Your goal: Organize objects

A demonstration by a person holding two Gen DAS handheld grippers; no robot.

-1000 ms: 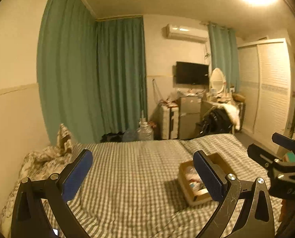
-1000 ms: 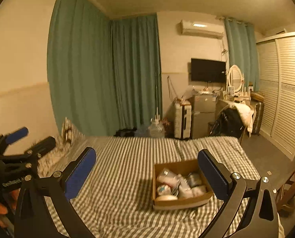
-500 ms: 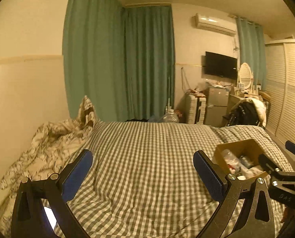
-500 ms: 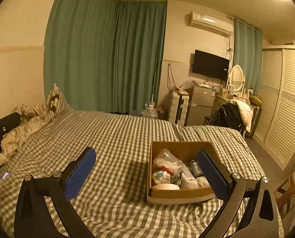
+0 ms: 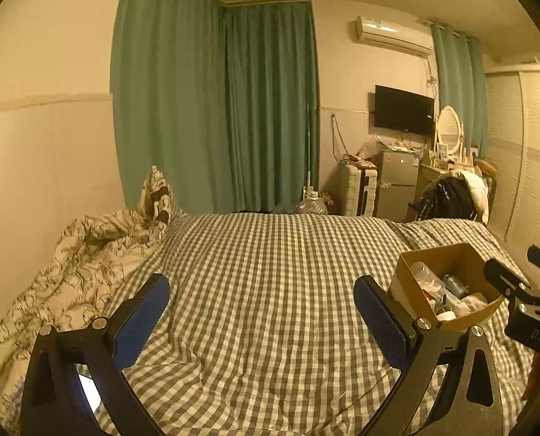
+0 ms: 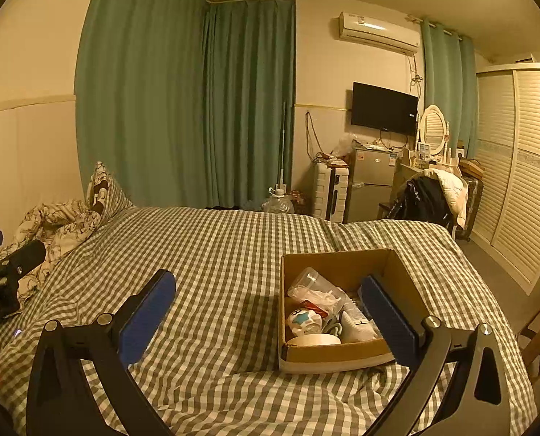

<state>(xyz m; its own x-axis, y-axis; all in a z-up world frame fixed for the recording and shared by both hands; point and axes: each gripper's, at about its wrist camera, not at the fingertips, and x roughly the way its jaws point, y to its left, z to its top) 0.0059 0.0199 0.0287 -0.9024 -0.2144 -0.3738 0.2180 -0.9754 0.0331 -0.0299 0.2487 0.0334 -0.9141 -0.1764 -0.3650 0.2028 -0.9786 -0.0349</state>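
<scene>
Two grippers hang above a bed with nothing between their blue pads, and both stand wide apart, released. At the far left of the right wrist view a crumpled patterned duvet (image 6: 57, 223) is bunched against the wall, with a pillow (image 6: 104, 190) propped behind it. Moving right, the left gripper (image 5: 260, 321) looks down on bare green-checked bedsheet (image 5: 270, 272); no loose item shows on that stretch in either view. Further right, the right gripper (image 6: 270, 314) faces an open cardboard box (image 6: 337, 259) that sits on the sheet in the lower right of its frame. Its right pad overlaps the box's interior in the picture, though it appears to float above rather than touch.

Inside the box lie a clear plastic container (image 6: 308, 279), a round white piece with blue marks (image 6: 302, 319), a roll of pale tape (image 6: 315, 339) at the near wall and some white packets I cannot name. From the left wrist view the same box sits at the right edge, beyond that gripper's right pad.

By my reading the right gripper is the nearer one: the box lies straight ahead and slightly right of it, its long sides running away from the camera. Whether the contents are waiting to be sorted out or have been gathered in, this scene fits both.
</scene>
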